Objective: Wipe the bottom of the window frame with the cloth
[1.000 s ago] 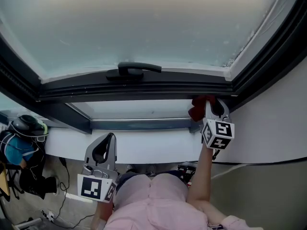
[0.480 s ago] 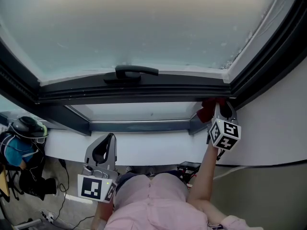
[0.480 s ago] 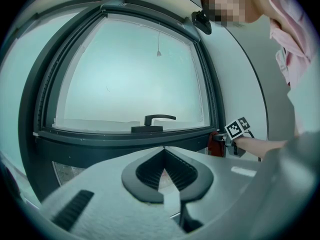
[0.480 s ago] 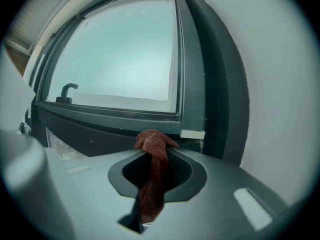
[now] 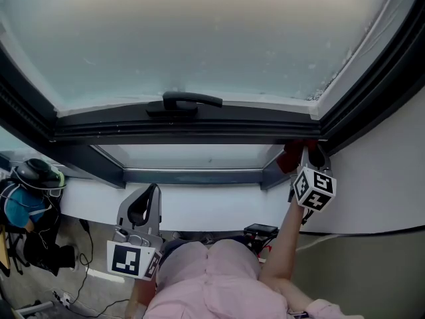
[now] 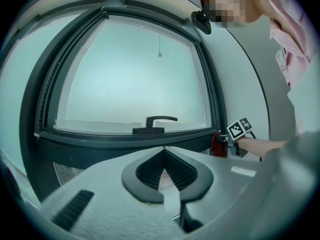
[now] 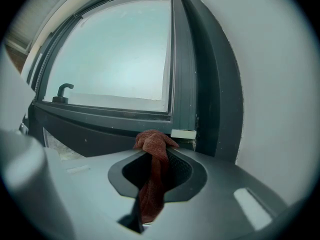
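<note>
by frame (image 5: 186,129), right gripper (image 5: 307,151) clamps cloth (image 7: 151,156)

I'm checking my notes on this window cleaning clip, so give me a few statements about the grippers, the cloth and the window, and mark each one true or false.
1. The right gripper is clamped on the red cloth. True.
2. The red cloth sits at the left end of the window frame bottom. False: it is at the right corner.
3. The left gripper is shut with nothing in it. True.
4. The left gripper grips the window handle. False: it hangs low, apart from the window.
</note>
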